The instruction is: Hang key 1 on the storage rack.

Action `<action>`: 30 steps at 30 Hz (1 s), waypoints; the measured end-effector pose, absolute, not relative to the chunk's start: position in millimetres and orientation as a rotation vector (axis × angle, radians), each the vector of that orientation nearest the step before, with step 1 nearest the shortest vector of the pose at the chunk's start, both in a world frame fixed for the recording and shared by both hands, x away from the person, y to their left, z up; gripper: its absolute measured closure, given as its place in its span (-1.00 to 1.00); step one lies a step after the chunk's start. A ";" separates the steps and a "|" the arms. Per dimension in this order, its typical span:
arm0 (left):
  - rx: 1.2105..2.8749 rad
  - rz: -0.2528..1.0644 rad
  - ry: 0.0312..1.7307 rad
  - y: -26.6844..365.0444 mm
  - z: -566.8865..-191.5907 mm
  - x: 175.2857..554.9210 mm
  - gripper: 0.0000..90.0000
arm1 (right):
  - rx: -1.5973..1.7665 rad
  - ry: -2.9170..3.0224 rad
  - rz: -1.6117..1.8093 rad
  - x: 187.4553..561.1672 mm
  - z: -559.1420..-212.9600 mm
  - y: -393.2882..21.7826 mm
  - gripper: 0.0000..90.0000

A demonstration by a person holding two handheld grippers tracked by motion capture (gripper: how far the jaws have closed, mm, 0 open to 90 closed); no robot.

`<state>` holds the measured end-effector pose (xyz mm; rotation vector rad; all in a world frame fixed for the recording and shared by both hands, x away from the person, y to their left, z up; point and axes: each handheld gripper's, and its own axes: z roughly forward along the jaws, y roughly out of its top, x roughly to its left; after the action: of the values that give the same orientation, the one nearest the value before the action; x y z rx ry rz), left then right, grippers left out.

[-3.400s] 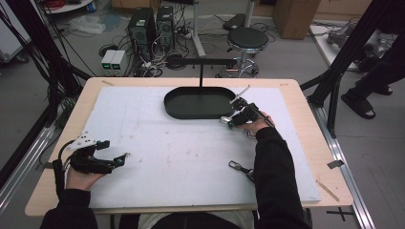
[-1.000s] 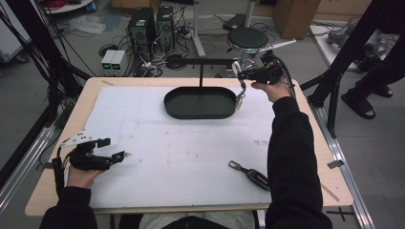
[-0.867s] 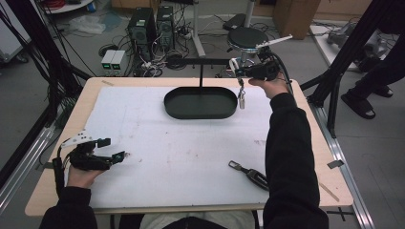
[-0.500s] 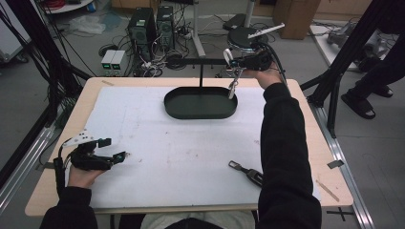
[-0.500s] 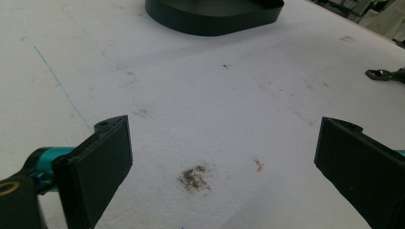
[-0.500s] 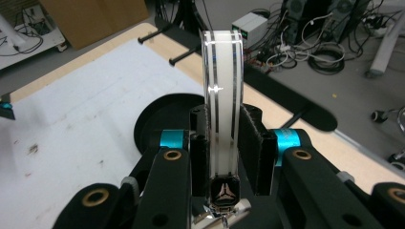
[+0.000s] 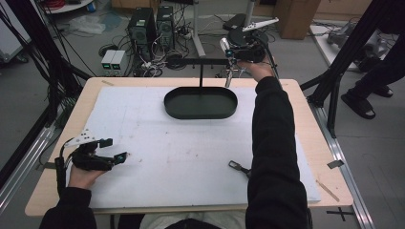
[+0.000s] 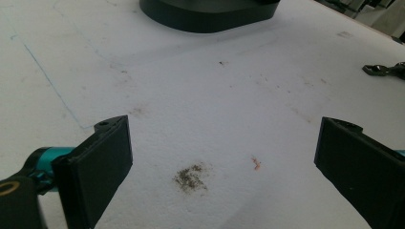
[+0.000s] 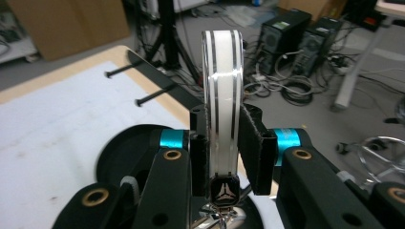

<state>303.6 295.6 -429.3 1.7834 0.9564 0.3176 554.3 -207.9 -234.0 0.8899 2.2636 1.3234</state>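
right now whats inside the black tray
The tray looks bare inside: dark floor, stand post behind it. The near wall hides a strip of floor.

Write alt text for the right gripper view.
The right hand-held gripper clamps a white strap with dark stripes upright between its jaws. Beyond it stand a black rack's pegs, above the black tray on the white table.

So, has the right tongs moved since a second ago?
Yes. The right tongs, shut on the white strap, have shifted left along the black stand's crossbar, from past the tray's right end.
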 end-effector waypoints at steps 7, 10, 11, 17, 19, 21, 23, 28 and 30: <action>1.790 0.314 0.960 294.8 -430.1 304.5 -0.86 | 0.877 2.235 1.315 563.6 -231.1 -204.5 0.67; 1.796 0.312 0.958 294.0 -430.3 304.6 -0.87 | 0.879 2.231 1.336 564.9 -230.7 -204.1 0.67; 1.796 0.312 0.957 294.0 -430.4 304.6 -0.87 | 0.876 2.233 1.342 565.2 -230.8 -204.1 0.67; 1.797 0.310 0.953 294.0 -430.5 304.7 -0.87 | 0.866 2.235 1.349 564.9 -230.5 -202.8 0.67; 1.797 0.308 0.953 294.0 -430.7 305.0 -0.87 | 0.872 2.227 1.351 565.5 -231.0 -202.8 0.67; 1.797 0.308 0.953 294.0 -430.8 305.2 -0.87 | 0.892 2.221 1.328 566.4 -231.9 -202.1 0.67; 1.798 0.308 0.955 294.0 -430.8 305.1 -0.86 | 0.914 2.209 1.333 567.2 -232.8 -201.8 0.67; 1.800 0.308 0.955 294.0 -431.0 305.5 -0.86 | 0.885 2.199 1.357 567.7 -234.2 -192.3 0.67; 1.803 0.309 0.950 294.0 -431.1 305.7 -0.86 | 0.889 2.195 1.331 569.5 -235.3 -189.2 0.67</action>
<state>305.7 294.0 -431.1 1.8030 0.9497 0.3088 569.5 -189.2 -235.3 0.8891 2.1946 1.3313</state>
